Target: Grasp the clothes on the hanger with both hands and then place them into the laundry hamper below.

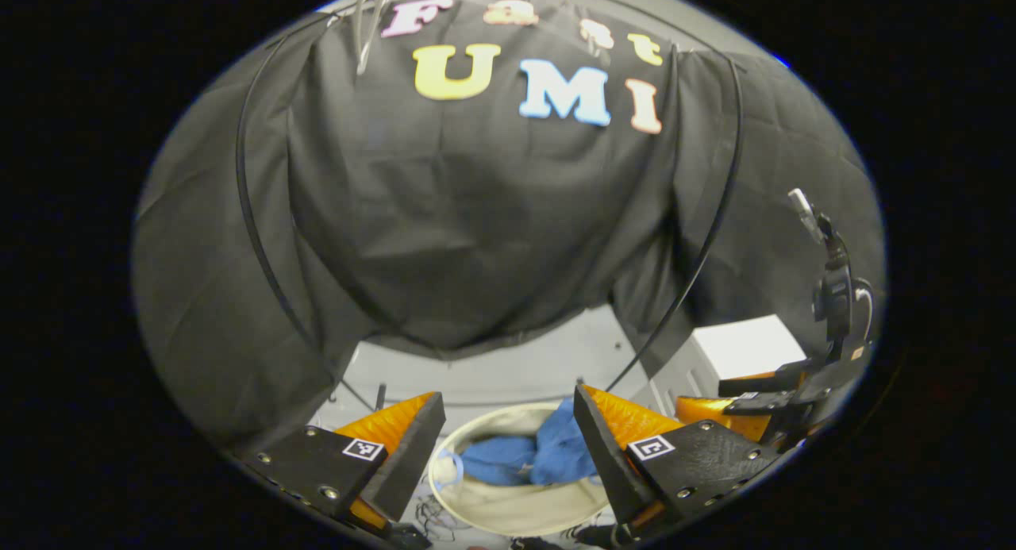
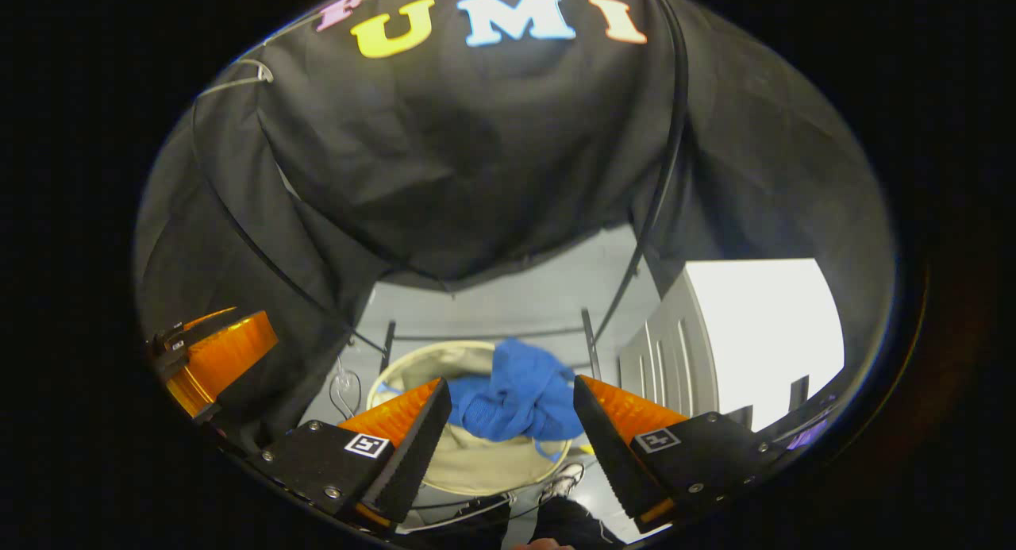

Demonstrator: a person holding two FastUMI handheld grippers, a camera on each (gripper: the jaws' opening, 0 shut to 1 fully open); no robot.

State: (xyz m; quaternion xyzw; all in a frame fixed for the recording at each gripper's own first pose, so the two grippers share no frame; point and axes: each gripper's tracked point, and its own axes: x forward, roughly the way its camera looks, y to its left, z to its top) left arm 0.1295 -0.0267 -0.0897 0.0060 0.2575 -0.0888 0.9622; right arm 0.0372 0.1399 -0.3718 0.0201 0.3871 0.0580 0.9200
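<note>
A blue garment (image 1: 528,455) lies crumpled inside a round beige laundry hamper (image 1: 508,510) on the floor, draped over its far right rim. My left gripper (image 1: 508,395) hangs open above the hamper, holding nothing. In the right gripper view the same blue garment (image 2: 516,395) rests in the hamper (image 2: 409,371), and my right gripper (image 2: 511,383) is open above it with nothing between its fingers. The right gripper (image 1: 754,399) also shows at the far right of the left gripper view, and the left gripper (image 2: 214,355) at the left edge of the right gripper view.
A white cabinet (image 2: 746,328) stands right of the hamper, also seen as a white cabinet (image 1: 742,348) in the left gripper view. Bare wire hangers (image 1: 369,18) hang at the top left. A black rack frame (image 2: 587,340) surrounds the hamper. A person's shoe (image 2: 562,480) is near its front.
</note>
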